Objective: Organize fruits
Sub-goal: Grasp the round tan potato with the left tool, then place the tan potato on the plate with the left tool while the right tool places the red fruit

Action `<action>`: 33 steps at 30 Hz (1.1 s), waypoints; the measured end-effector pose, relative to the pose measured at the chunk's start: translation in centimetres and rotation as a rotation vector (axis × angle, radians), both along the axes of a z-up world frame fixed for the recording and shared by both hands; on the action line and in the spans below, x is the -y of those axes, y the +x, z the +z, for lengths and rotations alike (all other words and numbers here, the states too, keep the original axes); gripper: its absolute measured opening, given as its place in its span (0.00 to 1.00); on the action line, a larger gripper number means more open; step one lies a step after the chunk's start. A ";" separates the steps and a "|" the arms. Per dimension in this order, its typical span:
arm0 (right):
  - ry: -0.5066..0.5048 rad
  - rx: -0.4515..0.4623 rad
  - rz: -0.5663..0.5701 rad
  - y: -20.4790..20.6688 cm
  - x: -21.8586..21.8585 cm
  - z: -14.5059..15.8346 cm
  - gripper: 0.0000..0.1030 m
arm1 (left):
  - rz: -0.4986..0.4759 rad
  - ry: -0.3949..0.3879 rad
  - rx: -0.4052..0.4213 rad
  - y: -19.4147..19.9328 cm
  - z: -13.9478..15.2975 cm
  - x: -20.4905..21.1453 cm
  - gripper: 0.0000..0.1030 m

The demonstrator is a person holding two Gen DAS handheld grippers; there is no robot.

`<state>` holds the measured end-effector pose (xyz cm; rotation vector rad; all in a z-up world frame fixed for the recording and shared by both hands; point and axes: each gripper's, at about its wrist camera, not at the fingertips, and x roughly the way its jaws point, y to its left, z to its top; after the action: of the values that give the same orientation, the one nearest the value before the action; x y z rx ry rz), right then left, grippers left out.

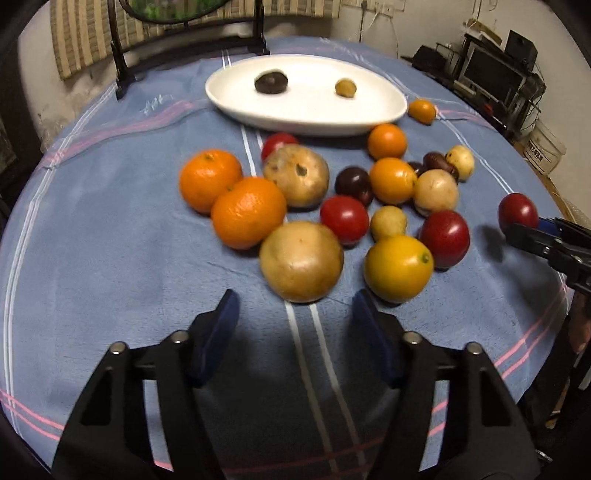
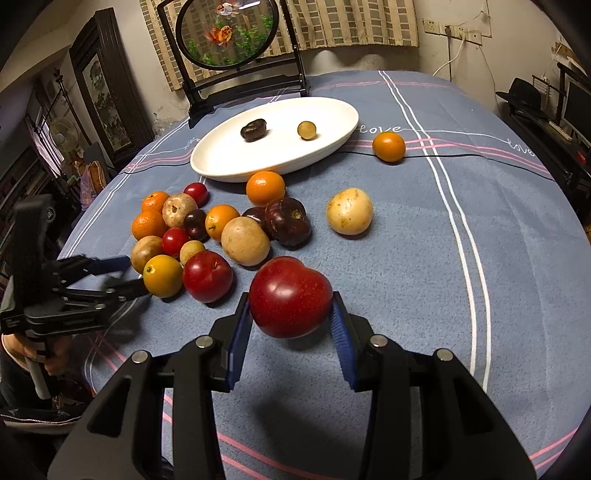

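My right gripper (image 2: pixel 291 314) is shut on a red plum (image 2: pixel 290 297) and holds it above the blue cloth; the plum also shows in the left wrist view (image 1: pixel 518 212). My left gripper (image 1: pixel 295 306) is open and empty, just short of a tan round fruit (image 1: pixel 301 261) at the near edge of the fruit pile. The pile holds oranges (image 1: pixel 248 212), red plums (image 1: pixel 445 238), dark plums and tan fruits. A white oval plate (image 2: pixel 332 144) at the back holds a dark fruit (image 2: pixel 254 130) and a small tan fruit (image 2: pixel 307 130).
A framed round fish picture on a black stand (image 2: pixel 225 33) is behind the plate. One orange (image 2: pixel 388 146) lies alone right of the plate, and a pale tan fruit (image 2: pixel 349 211) lies apart on the right. Shelves with electronics (image 1: pixel 491 74) stand beyond the table's right edge.
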<state>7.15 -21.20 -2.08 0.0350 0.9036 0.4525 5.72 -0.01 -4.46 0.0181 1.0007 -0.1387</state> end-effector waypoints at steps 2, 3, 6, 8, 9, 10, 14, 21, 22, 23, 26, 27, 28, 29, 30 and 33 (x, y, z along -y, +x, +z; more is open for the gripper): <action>0.000 -0.002 0.000 0.0 0.0 -0.1 0.41 | 0.004 0.004 -0.003 0.5 0.0 0.2 0.62; 0.001 -0.005 -0.001 0.0 0.0 -0.1 0.41 | 0.007 -0.001 -0.004 0.8 0.0 0.2 0.62; 0.003 -0.008 -0.004 -0.1 0.0 -0.2 0.41 | 0.025 0.009 0.006 1.4 0.1 0.5 0.43; 0.007 -0.008 -0.001 -0.1 0.1 -0.2 0.41 | 0.022 0.016 0.015 1.2 0.1 0.7 0.42; 0.008 -0.007 -0.001 -0.1 0.1 -0.2 0.41 | 0.019 0.013 0.019 1.1 0.1 0.6 0.42; 0.007 -0.008 -0.003 -0.1 0.1 -0.3 0.41 | 0.017 0.007 0.021 1.0 0.1 0.5 0.42; 0.009 -0.010 -0.001 -0.1 0.1 -0.3 0.41 | 0.011 -0.028 0.025 -0.1 0.8 -0.2 0.41; 0.003 0.008 0.013 0.2 -0.4 0.7 0.41 | 0.001 -0.027 0.068 -1.2 3.2 -1.2 0.42; 0.001 0.015 0.016 0.3 -0.4 1.0 0.41 | 0.002 -0.024 0.076 -1.2 3.5 -1.3 0.42; -0.001 0.023 0.018 0.5 -0.5 1.3 0.41 | 0.002 -0.025 0.084 -0.9 3.9 -1.4 0.42; -0.004 0.060 0.028 1.7 -0.9 3.1 0.41 | 0.013 -0.032 0.098 0.3 5.1 -1.7 0.42; -0.004 0.073 0.031 2.1 -1.0 3.5 0.41 | 0.016 -0.034 0.105 0.8 5.5 -1.8 0.42; -0.004 0.087 0.032 2.6 -1.2 4.2 0.41 | 0.020 -0.034 0.114 1.3 6.0 -1.9 0.42; -0.004 0.099 0.032 3.2 -1.4 4.7 0.41 | 0.025 -0.031 0.128 2.2 6.5 -2.0 0.42; -0.010 0.115 0.034 4.1 -1.8 5.4 0.41 | 0.027 -0.028 0.137 2.9 7.0 -2.0 0.42; -0.063 0.144 0.043 7.0 -3.5 6.3 0.41 | 0.039 -0.012 0.159 6.1 8.0 -1.9 0.42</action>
<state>14.15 -17.73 4.24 -0.0744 0.7772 0.4604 11.81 1.88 3.53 -0.0016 0.8411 -0.1058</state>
